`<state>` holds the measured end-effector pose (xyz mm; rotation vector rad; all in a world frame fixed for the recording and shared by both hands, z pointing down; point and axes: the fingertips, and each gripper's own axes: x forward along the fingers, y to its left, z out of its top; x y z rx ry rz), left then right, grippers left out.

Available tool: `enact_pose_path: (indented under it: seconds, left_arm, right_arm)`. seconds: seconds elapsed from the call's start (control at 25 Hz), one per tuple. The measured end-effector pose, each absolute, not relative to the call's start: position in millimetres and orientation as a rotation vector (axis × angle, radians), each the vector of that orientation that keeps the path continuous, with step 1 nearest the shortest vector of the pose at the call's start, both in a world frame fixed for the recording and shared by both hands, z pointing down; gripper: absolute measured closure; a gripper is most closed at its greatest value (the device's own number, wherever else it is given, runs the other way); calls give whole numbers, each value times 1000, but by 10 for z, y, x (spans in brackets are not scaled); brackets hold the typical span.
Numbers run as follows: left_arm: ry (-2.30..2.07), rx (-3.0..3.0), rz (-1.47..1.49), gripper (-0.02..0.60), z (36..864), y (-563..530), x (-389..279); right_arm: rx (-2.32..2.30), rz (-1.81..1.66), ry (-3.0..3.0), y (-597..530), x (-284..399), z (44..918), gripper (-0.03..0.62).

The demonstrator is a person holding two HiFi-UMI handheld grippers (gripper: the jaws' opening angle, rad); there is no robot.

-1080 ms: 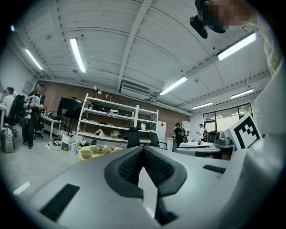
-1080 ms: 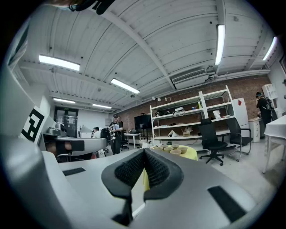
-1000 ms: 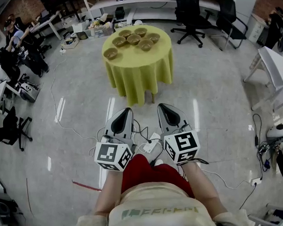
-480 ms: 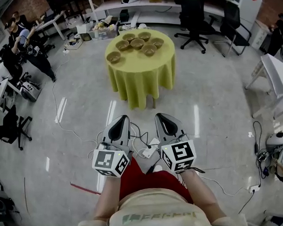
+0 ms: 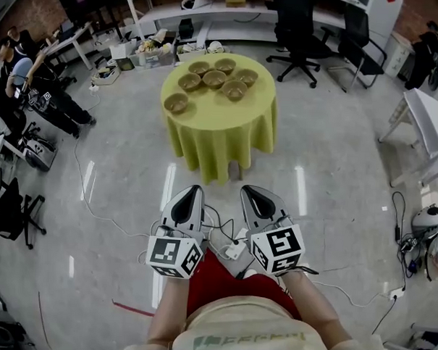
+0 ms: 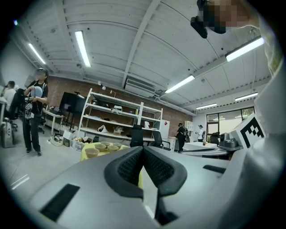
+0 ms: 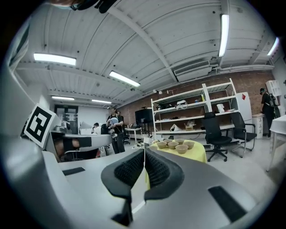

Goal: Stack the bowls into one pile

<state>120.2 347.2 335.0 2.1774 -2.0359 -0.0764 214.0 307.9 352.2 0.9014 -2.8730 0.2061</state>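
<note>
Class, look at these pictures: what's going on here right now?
A person holds a claw in each hand, some way back from a round table draped in yellow-green cloth. The left claw and right claw are both shut and empty. Several bowls sit side by side on the table; none is stacked yet.

Head camera looks steeply down past the left gripper (image 5: 191,190) and right gripper (image 5: 249,189) to the distant yellow-draped surface (image 5: 211,109). Each gripper camera peers roughly level along its own jaws. All three views share that surface, its bowls (image 5: 214,79) and the shelves (image 5: 212,11) behind.
</note>
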Motion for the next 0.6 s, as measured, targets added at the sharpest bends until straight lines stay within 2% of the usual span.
enact_pose_path:
  seconds: [0.6]
  left_arm:
    - [-1963, 2140, 44, 558, 3651, 1993, -1201]
  right_arm:
    - [1036, 275, -2754, 1789, 59, 3674, 557]
